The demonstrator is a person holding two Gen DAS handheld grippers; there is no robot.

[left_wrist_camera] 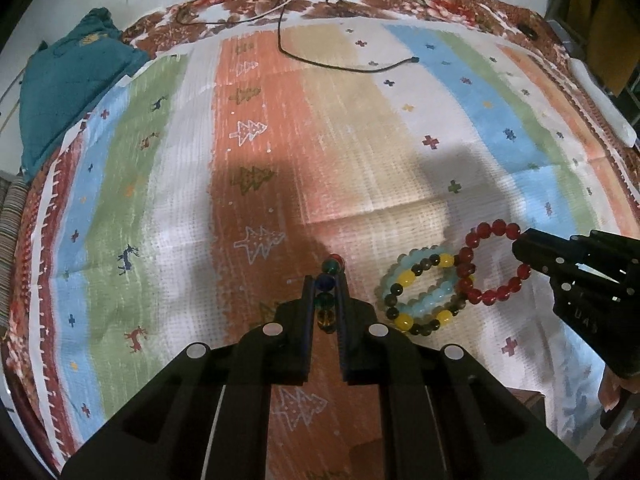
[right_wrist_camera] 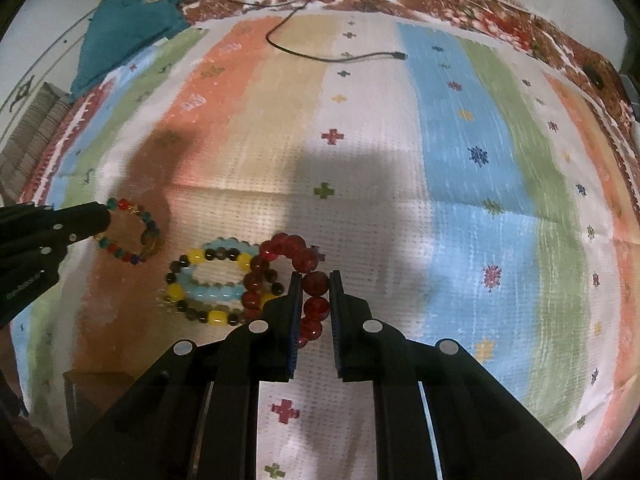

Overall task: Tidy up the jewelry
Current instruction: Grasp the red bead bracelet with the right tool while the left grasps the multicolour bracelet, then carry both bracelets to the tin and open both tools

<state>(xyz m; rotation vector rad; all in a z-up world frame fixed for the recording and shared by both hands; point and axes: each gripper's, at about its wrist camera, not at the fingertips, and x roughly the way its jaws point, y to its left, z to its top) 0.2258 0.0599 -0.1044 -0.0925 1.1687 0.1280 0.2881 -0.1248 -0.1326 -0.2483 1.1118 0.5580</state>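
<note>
My left gripper [left_wrist_camera: 325, 280] is shut on a multicoloured bead bracelet [left_wrist_camera: 327, 280]; the right wrist view shows this bracelet [right_wrist_camera: 132, 232] as a ring hanging from the left gripper [right_wrist_camera: 105, 216]. My right gripper [right_wrist_camera: 314, 280] is shut on a red bead bracelet [right_wrist_camera: 314, 284], which also shows in the left wrist view [left_wrist_camera: 472, 268] held by the right gripper [left_wrist_camera: 520, 252]. A yellow-and-dark bead bracelet [left_wrist_camera: 420, 288] and a light blue bead bracelet [left_wrist_camera: 436, 294] lie together on the striped cloth between the grippers. The red bracelet overlaps their edge.
The striped cloth [left_wrist_camera: 360, 140] covers a bed. A black cable [left_wrist_camera: 348, 66] lies at the far side. A teal garment [left_wrist_camera: 76, 76] sits at the far left corner. A white bar [left_wrist_camera: 600, 104] lies along the right edge.
</note>
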